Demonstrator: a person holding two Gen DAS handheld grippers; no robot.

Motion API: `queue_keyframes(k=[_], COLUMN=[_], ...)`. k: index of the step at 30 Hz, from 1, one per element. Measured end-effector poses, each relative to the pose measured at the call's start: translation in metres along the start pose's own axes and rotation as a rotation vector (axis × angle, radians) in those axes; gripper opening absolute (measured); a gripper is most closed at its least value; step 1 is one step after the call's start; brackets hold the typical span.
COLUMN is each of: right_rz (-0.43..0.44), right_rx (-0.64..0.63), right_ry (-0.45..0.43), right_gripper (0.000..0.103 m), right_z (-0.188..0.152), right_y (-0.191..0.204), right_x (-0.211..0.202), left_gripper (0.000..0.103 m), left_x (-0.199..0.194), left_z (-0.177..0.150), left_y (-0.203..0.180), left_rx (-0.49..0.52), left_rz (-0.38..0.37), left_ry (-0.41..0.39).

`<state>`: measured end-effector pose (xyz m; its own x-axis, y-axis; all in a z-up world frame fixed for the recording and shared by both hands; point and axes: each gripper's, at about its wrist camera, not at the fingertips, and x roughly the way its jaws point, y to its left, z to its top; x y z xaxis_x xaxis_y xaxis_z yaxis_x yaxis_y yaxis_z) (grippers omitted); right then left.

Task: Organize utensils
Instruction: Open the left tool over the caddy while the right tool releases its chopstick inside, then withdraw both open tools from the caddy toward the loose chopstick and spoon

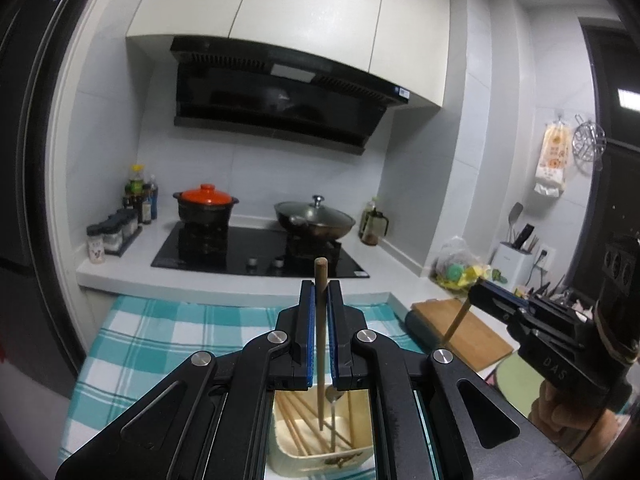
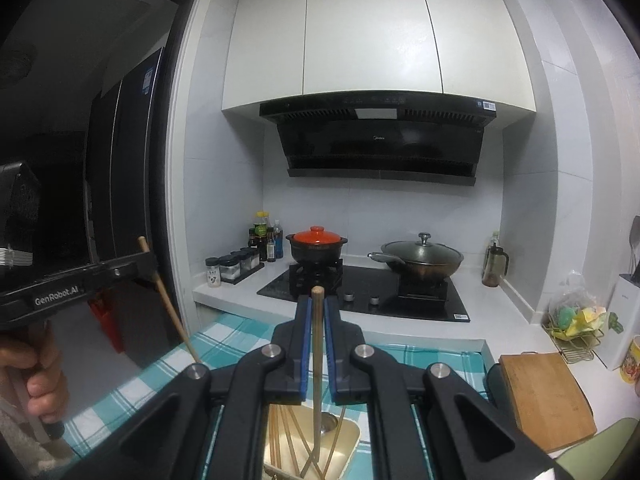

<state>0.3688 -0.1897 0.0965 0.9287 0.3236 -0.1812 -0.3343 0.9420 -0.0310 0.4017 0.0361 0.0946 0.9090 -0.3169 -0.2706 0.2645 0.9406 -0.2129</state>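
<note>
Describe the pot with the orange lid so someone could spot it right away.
Find the black range hood, then the black stovetop beneath it. The clay pot sits on the left burner; unlike the lidded wok beside it, it is dark, round and capped with a bright orange lid.

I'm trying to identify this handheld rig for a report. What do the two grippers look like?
Both are black linkage frames with silver pivot rivets and two parallel fingers lined with blue pads. The left gripper carries white "GenRobot.AI" lettering on its side; the right gripper shows embossed "DAS" on its body and a brown strap. No sleeves are visible.
</note>
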Motion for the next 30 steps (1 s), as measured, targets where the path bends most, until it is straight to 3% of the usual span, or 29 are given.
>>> queue_keyframes(k=[6,11,16,17,18,19,21,25,30], right_rz=[0.05,0.104,0.119,0.126,0.127,0.129,0.121,0.109,0.087], right_rx=[0.006,0.05,0.095,0.108,0.126,0.144,0.171,0.173,0.099], right_ry=[0.145,0.326,0.438,0.448,0.454,0.456,0.452,0.362,0.289], right_gripper=[0.006,0.006,0.007,0.007,0.008,0.009,0.027,0.032,0.048], right_z=[-0.038,-0.07,-0.095,-0.097,-0.1,-0.1,-0.097,-0.07,-0.045], right_y=[-0.005,-0.012,-0.018,-0.019,-0.021,-0.022,-0.025,-0.023,-0.014], right_x=[0.059,0.107,0.144,0.15,0.154,0.159,0.163,0.133,0.069], left_gripper=[0.004,0.004,0.005,0.008,0.023,0.045,0.059,0.071,0.086], left_x=[0.068,0.115,0.139,0.142,0.143,0.141,0.126,0.084,0.01], left_z=[-0.036,-0.07,-0.088,-0.09,-0.09,-0.09,-0.084,-0.068,-0.065], left_y=[-0.001,0.008,0.012,0.013,0.015,0.018,0.025,0.036,0.044], left_rx=[0.002,-0.041,-0.045,-0.046,-0.049,-0.059,-0.079,-0.059,0.085], left_rz=[-0.018,-0.022,-0.019,-0.005,-0.002,0.005,0.026,0.047,0.121], left_ry=[0.179,0.336,0.416,0.427,0.433,0.436,0.409,0.393,0.417])
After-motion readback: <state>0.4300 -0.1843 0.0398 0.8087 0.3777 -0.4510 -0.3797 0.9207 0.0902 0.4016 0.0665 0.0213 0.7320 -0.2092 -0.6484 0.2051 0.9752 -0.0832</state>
